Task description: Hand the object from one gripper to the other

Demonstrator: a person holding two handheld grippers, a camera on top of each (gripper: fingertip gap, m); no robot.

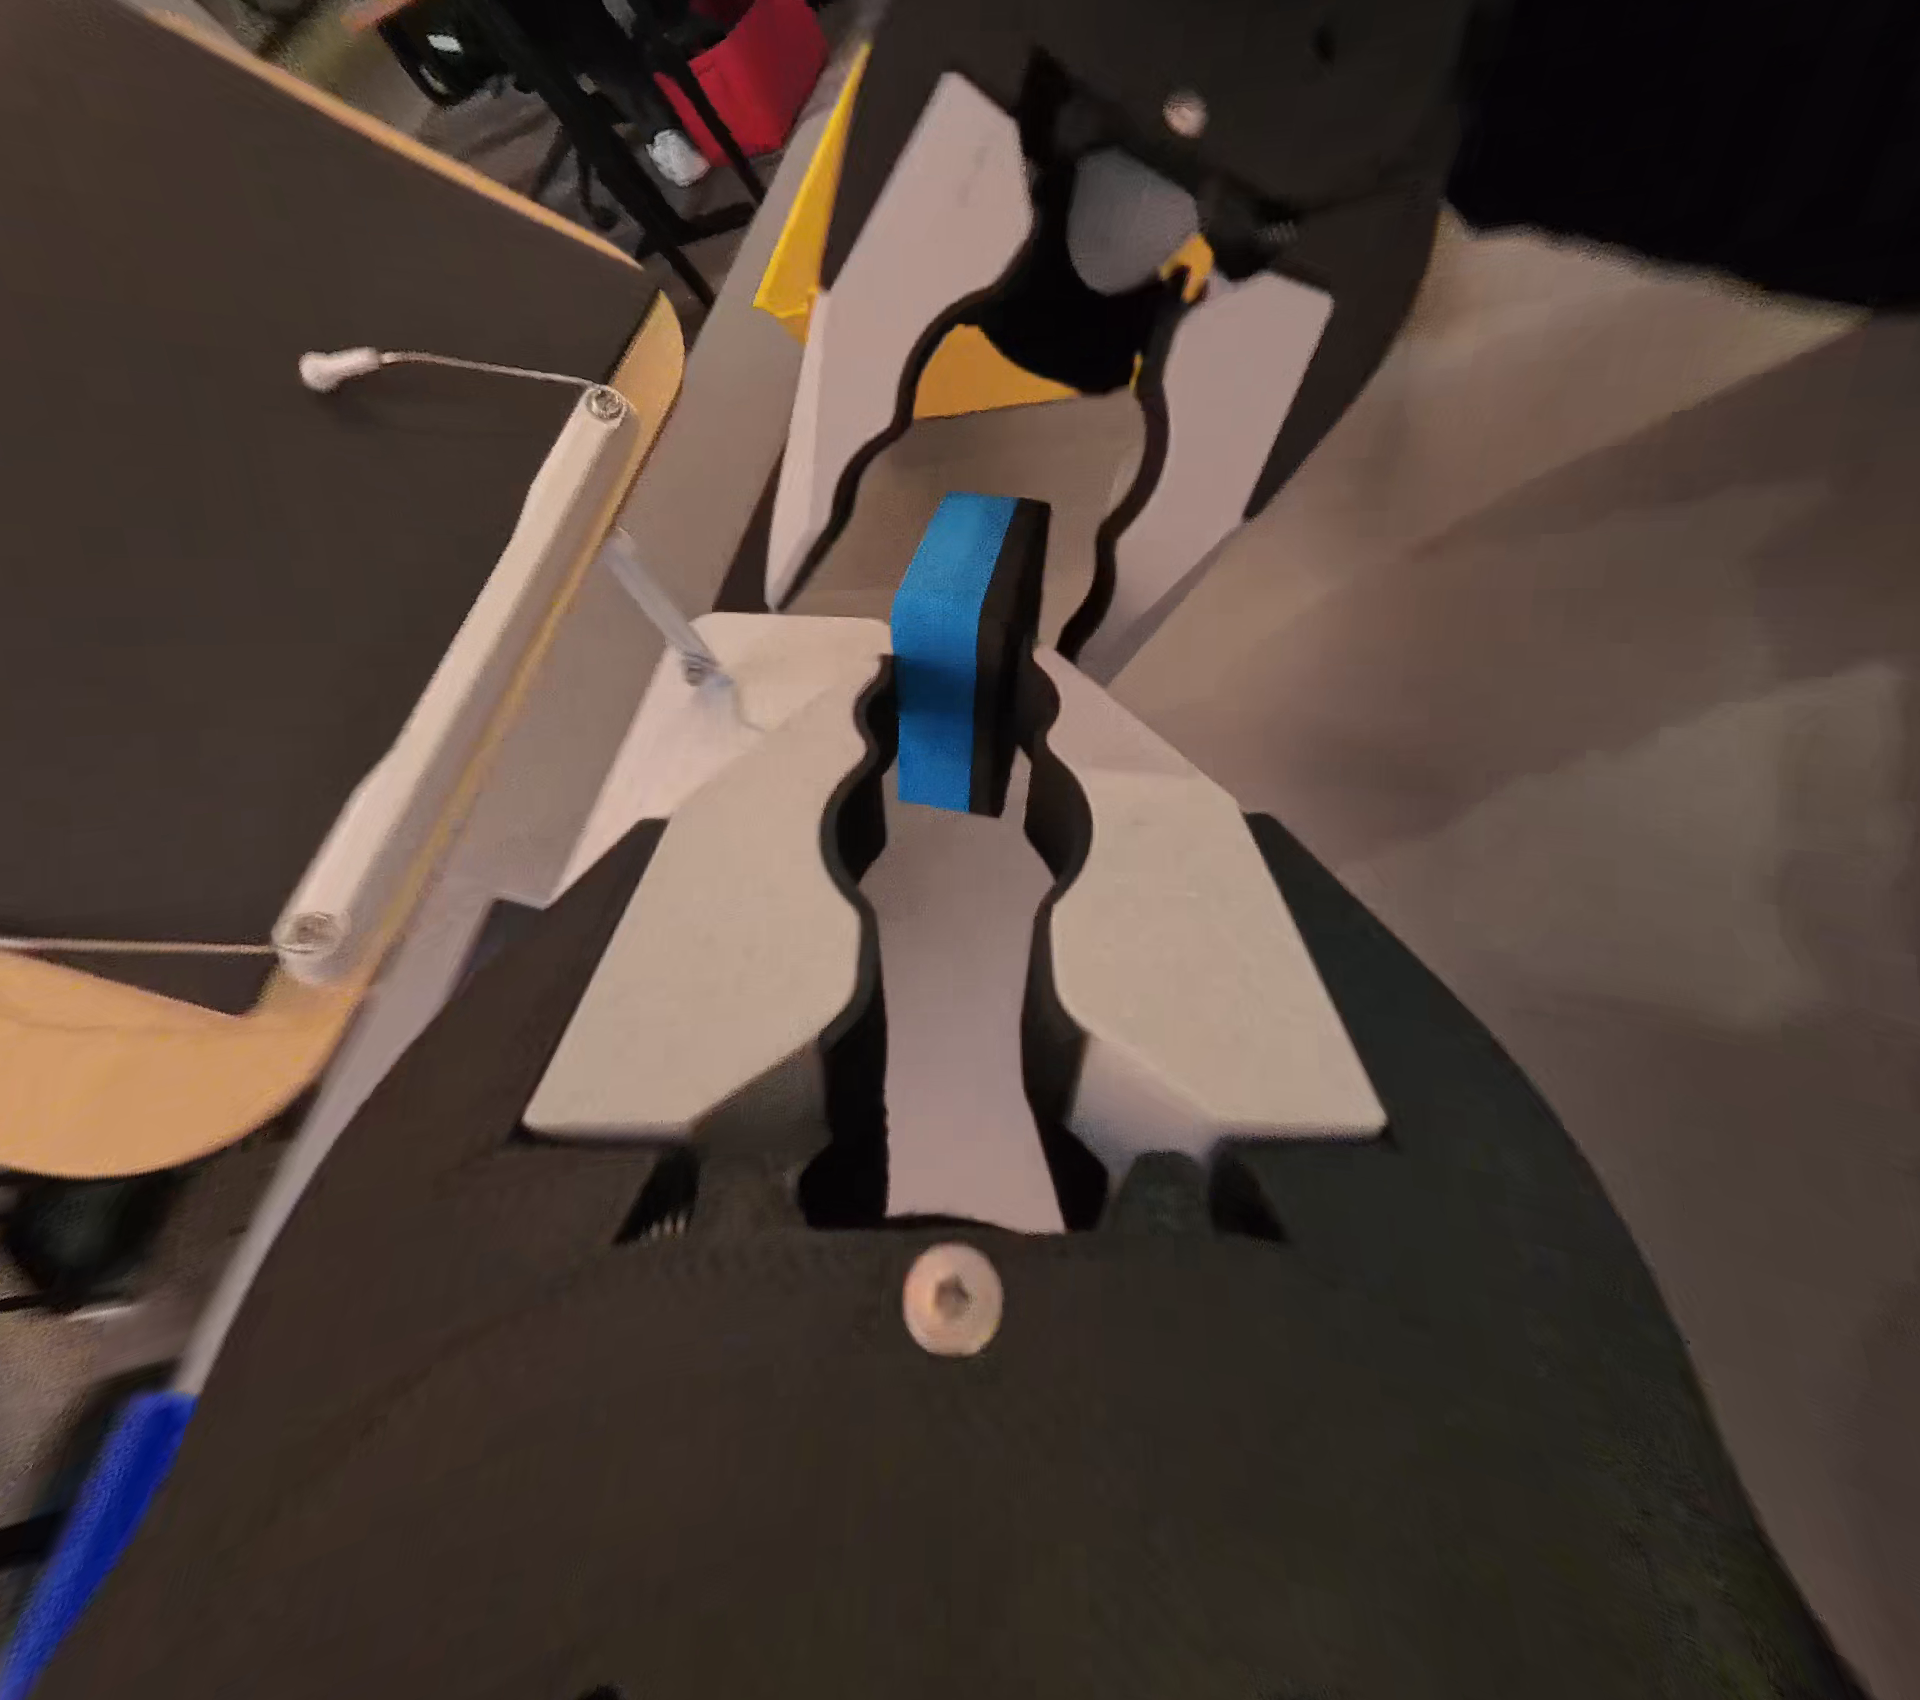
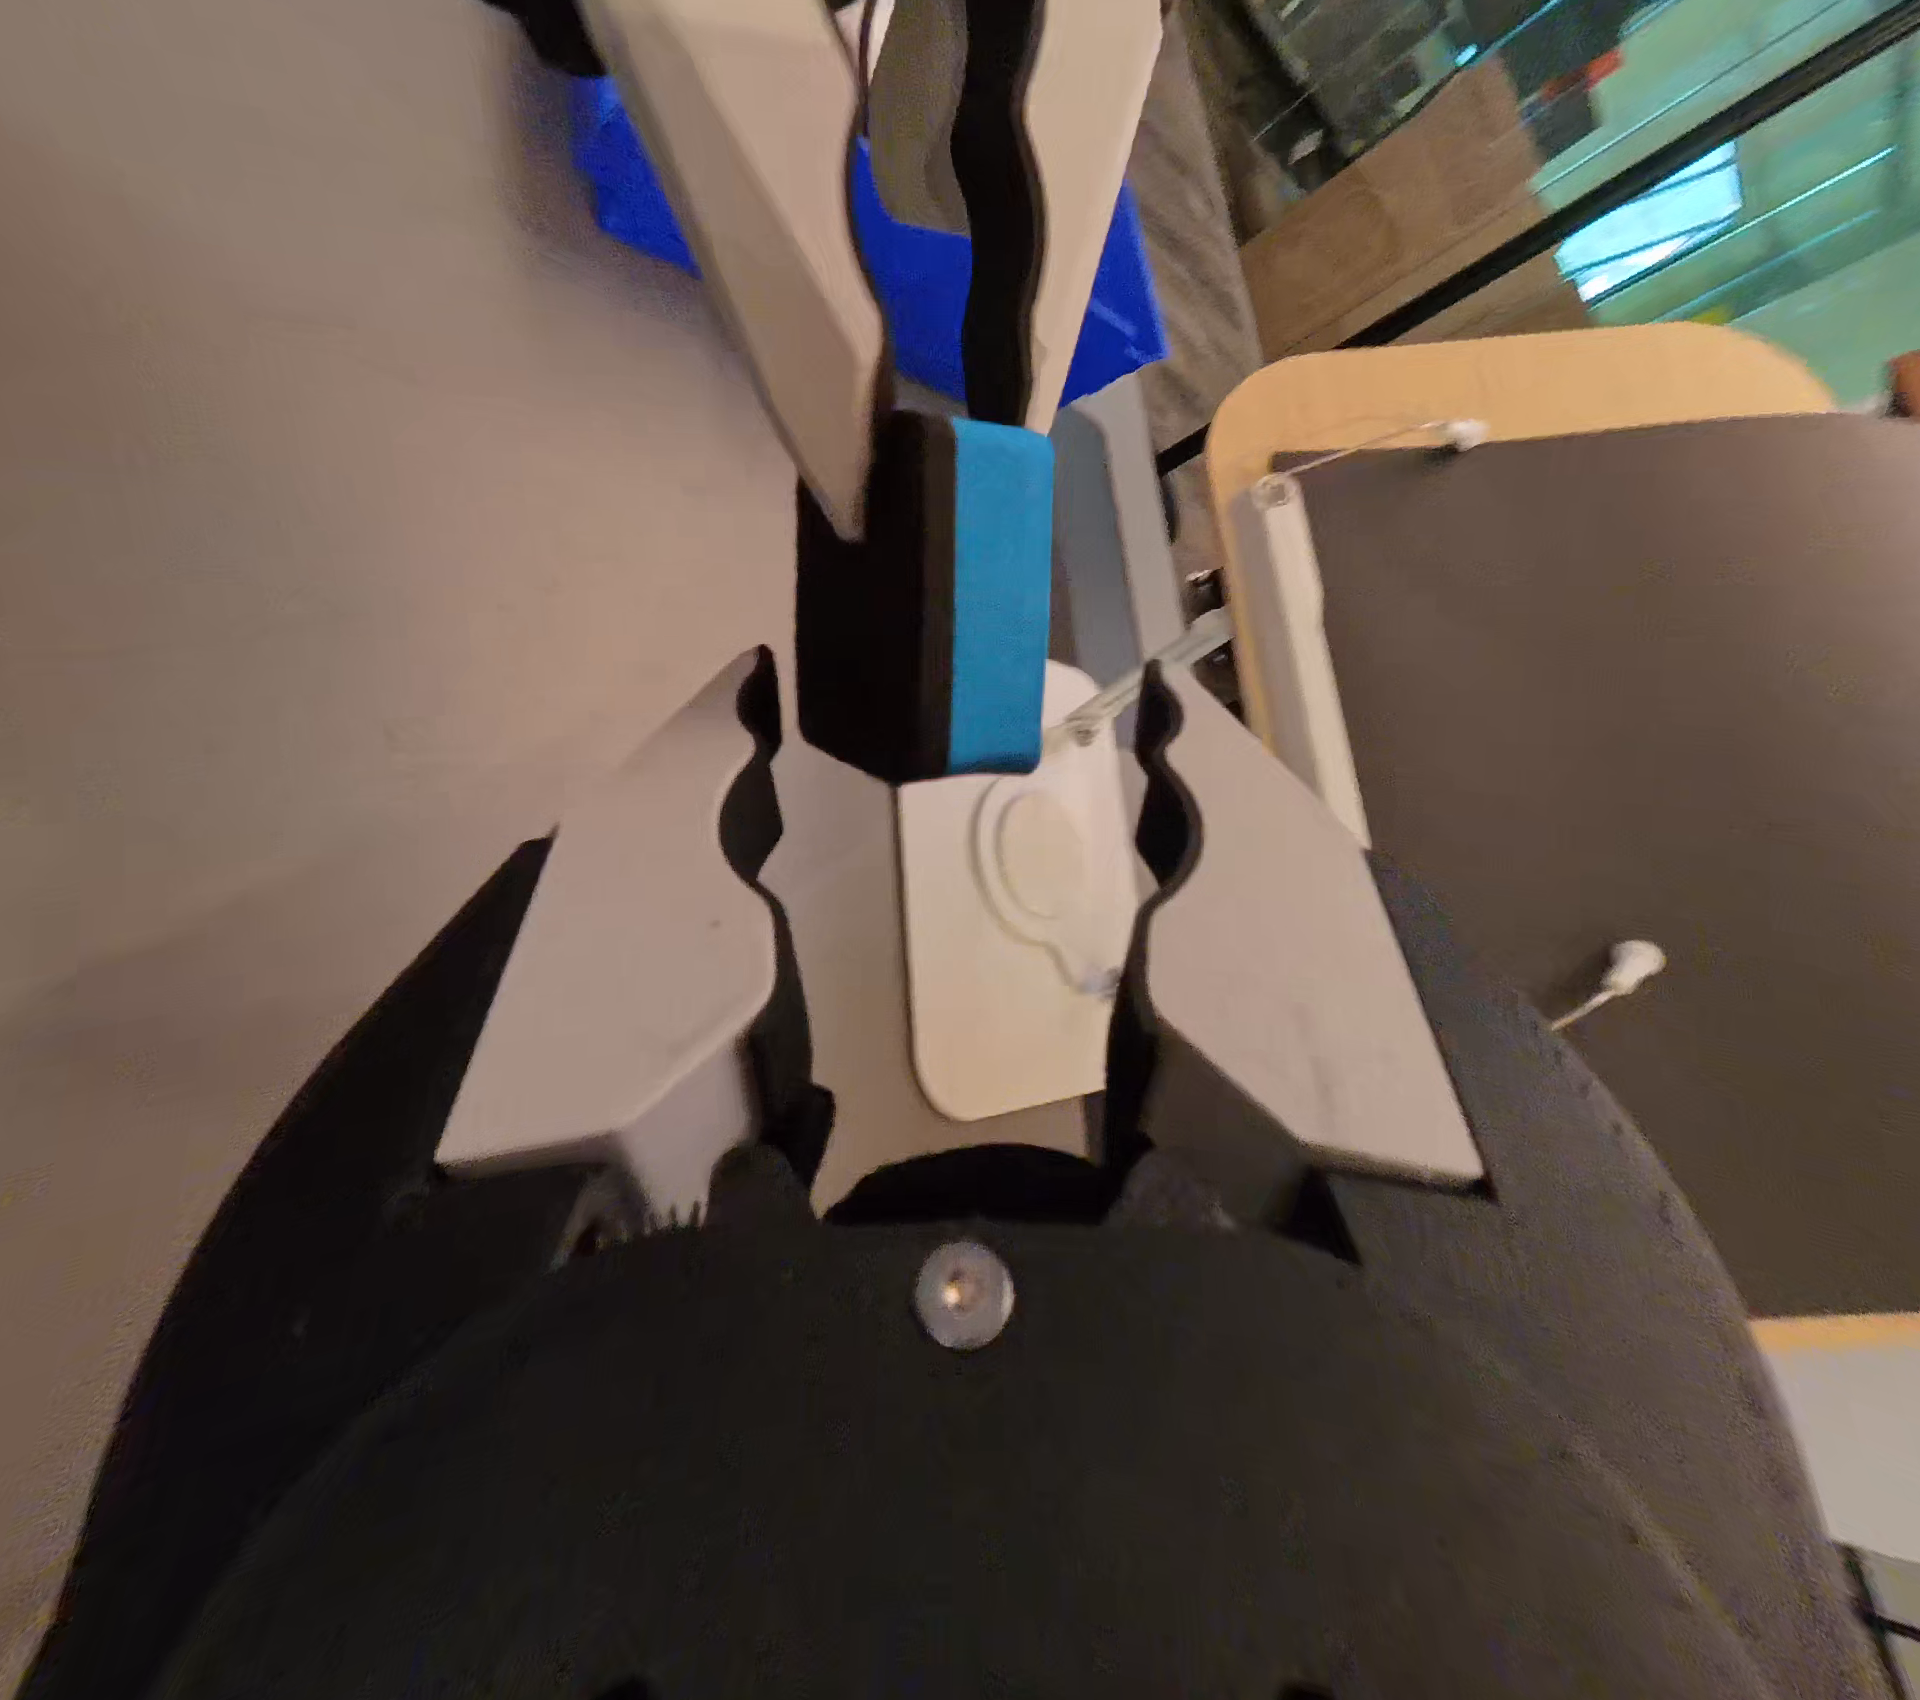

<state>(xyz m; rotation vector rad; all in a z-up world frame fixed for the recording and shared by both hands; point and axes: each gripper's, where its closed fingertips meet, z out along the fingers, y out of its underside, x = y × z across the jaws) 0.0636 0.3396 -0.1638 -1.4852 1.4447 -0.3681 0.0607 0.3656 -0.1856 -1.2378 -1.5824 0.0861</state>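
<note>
The left gripper [image 1: 961, 694] is clamped on one end of the blue-and-black foam block [image 1: 961, 663], which juts out forward from its fingertips, held up over the grey table [image 2: 312, 403]. Facing it tip to tip, the right gripper [image 2: 956, 705] stands with its jaws spread wide, and the block's free end [image 2: 920, 611] reaches just into that gap without touching either finger as far as I can tell (both views are a little smeared). I judge the handover about half done: the block is presented and lined up, but the right gripper has not yet closed on it, and the left has not yet let go.
</note>
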